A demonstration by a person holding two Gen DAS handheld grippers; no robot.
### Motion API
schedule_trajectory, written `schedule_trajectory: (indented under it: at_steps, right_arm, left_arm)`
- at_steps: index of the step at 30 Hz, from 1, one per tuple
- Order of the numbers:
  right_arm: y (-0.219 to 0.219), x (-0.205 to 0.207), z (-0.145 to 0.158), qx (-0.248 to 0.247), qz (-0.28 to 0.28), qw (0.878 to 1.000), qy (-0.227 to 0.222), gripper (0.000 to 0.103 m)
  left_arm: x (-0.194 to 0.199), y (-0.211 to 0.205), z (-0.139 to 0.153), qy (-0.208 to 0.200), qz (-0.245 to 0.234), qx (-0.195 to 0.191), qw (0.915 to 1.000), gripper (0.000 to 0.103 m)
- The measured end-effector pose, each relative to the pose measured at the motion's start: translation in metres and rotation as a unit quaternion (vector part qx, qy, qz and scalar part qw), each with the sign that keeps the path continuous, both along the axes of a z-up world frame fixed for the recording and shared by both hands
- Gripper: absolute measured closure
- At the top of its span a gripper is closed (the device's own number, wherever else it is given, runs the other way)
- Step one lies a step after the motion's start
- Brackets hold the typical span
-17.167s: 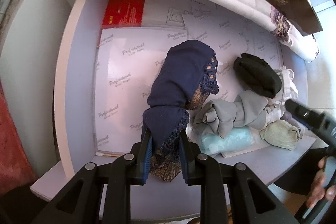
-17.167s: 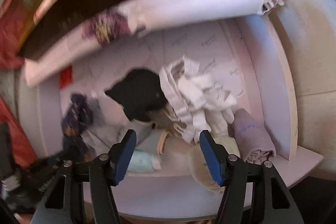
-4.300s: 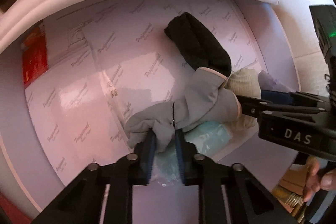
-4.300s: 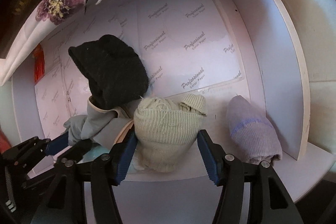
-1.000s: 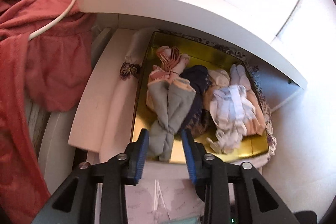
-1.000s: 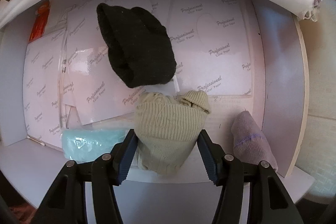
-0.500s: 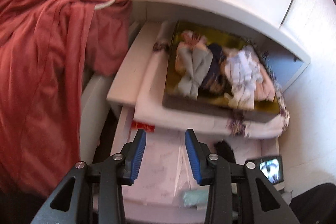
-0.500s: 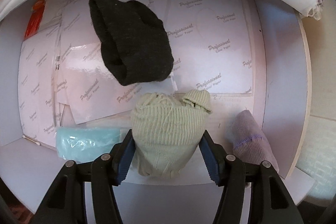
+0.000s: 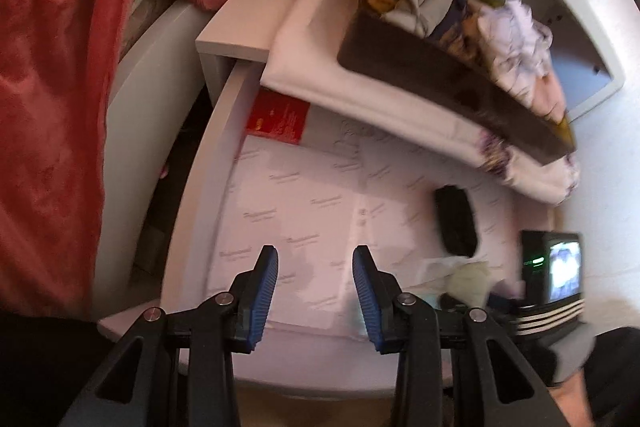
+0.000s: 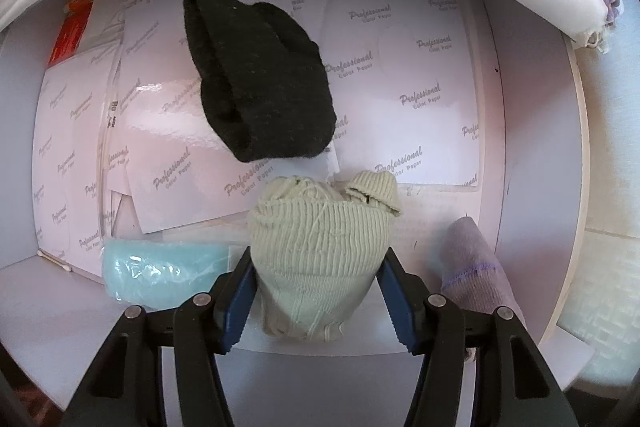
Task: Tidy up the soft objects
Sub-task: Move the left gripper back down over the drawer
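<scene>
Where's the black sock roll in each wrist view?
Left wrist: black sock roll small, right of centre, under the tray shelf.
Right wrist: black sock roll large, upper centre, above the cream sock roll.
Shared landmark: red packet at the shelf's back left.

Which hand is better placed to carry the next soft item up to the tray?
Right: the right gripper already brackets the cream knit bundle. The left gripper hangs empty, jaws opening, over the paper-lined shelf.
</scene>
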State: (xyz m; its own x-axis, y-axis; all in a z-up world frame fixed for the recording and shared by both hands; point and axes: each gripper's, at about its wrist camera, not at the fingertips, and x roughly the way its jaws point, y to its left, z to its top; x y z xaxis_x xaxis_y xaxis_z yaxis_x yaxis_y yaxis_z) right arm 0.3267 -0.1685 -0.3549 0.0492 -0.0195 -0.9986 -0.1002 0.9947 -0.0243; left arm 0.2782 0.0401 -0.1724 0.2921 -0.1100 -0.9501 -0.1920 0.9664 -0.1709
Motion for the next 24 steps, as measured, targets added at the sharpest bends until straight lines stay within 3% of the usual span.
schedule_trajectory:
  at_steps: [1, 3, 9, 12, 24]
  right_arm:
    - [-0.001, 0.0, 0.001, 0.001, 0.0, 1.0, -0.002, 0.044]
    - [-0.001, -0.001, 0.002, 0.002, 0.002, 1.0, -0.005, 0.044]
    - [-0.004, -0.005, 0.008, -0.001, 0.009, 1.0, -0.01, 0.045]
    - [-0.002, -0.006, 0.01, 0.0, 0.009, 1.0, -0.013, 0.045]
    - [-0.012, -0.009, 0.022, 0.014, -0.001, 1.0, -0.024, 0.047]
  left_arm:
    - [0.001, -0.004, -0.007, 0.007, -0.01, 0.009, 0.9999, 0.056]
    - [0.002, -0.01, -0.016, 0.017, -0.023, 0.006, 0.9996, 0.036]
    - [0.004, -0.035, -0.035, 0.036, -0.077, 0.027, 0.996, 0.034]
    - [0.005, -0.036, -0.037, 0.041, -0.085, 0.031, 0.995, 0.027]
    - [0.0, -0.045, -0.048, 0.067, -0.121, 0.054, 0.989, 0.027]
